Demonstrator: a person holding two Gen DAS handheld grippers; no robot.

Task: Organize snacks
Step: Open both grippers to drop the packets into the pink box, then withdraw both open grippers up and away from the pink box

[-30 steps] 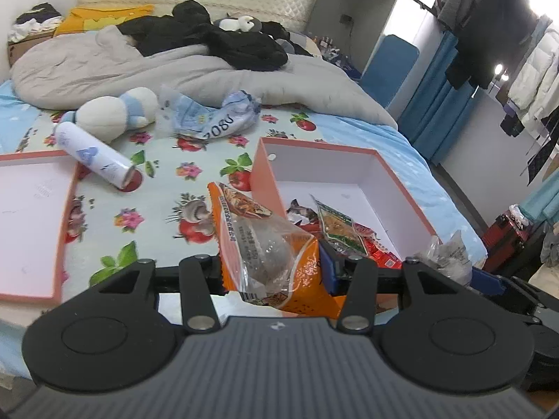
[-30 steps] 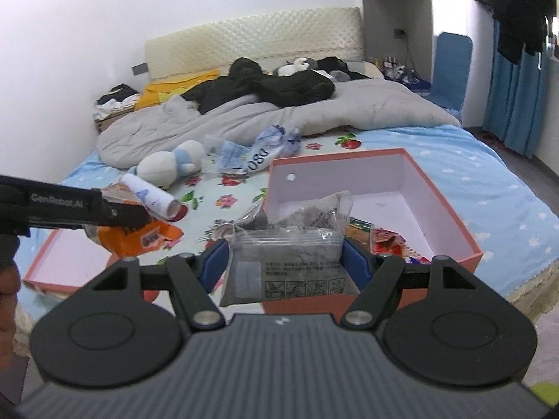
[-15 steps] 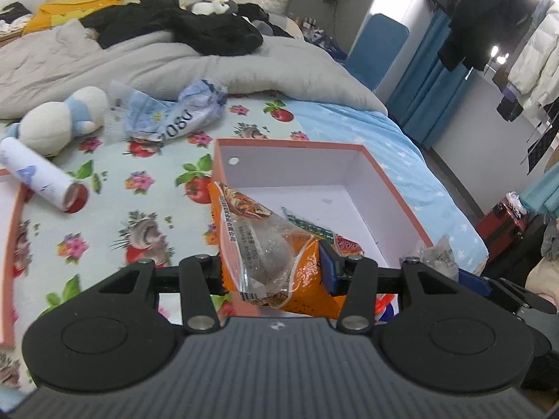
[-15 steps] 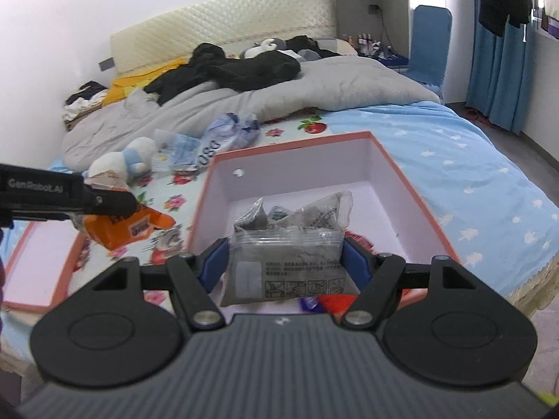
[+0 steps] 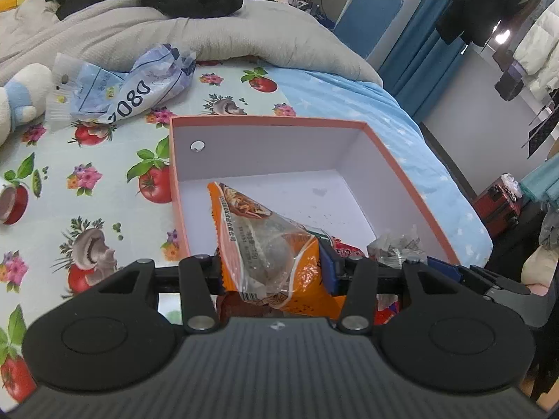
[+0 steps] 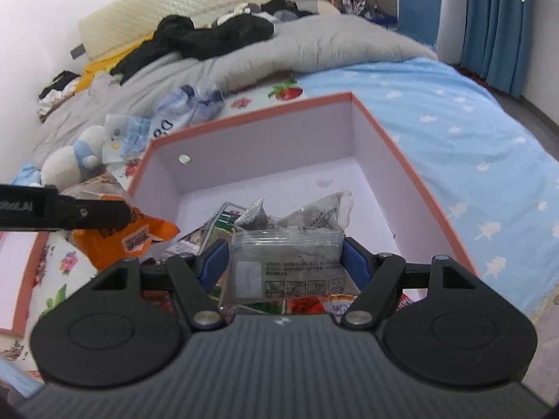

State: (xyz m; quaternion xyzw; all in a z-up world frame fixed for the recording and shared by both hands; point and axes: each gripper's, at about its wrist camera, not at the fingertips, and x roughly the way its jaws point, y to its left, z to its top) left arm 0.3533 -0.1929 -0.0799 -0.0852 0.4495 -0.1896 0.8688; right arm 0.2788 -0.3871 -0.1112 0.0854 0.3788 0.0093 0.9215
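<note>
My left gripper [image 5: 270, 269] is shut on an orange snack packet [image 5: 265, 244] with a clear window, held over the near left part of the open orange-rimmed box [image 5: 265, 122]. My right gripper [image 6: 283, 262] is shut on a grey see-through snack packet [image 6: 286, 262], held above the same box [image 6: 251, 113]. Several snack packets [image 6: 227, 220] lie on the white floor at the near end of the box. In the right wrist view the left gripper's black finger [image 6: 94, 213] and its orange packet [image 6: 125, 237] hang over the box's left wall. The grey packet [image 5: 394, 244] shows low right in the left wrist view.
The box sits on a bed with a fruit-print sheet [image 5: 87, 174]. A crumpled blue and white bag [image 5: 132, 87], a plush toy [image 6: 73, 157], a red-ended tube [image 5: 10, 202] and a grey duvet [image 5: 139, 35] lie beyond. The box lid [image 6: 17, 279] lies at the left.
Both grippers have come forward and down over the box with their packets still held. The box now fills the middle of both views.
</note>
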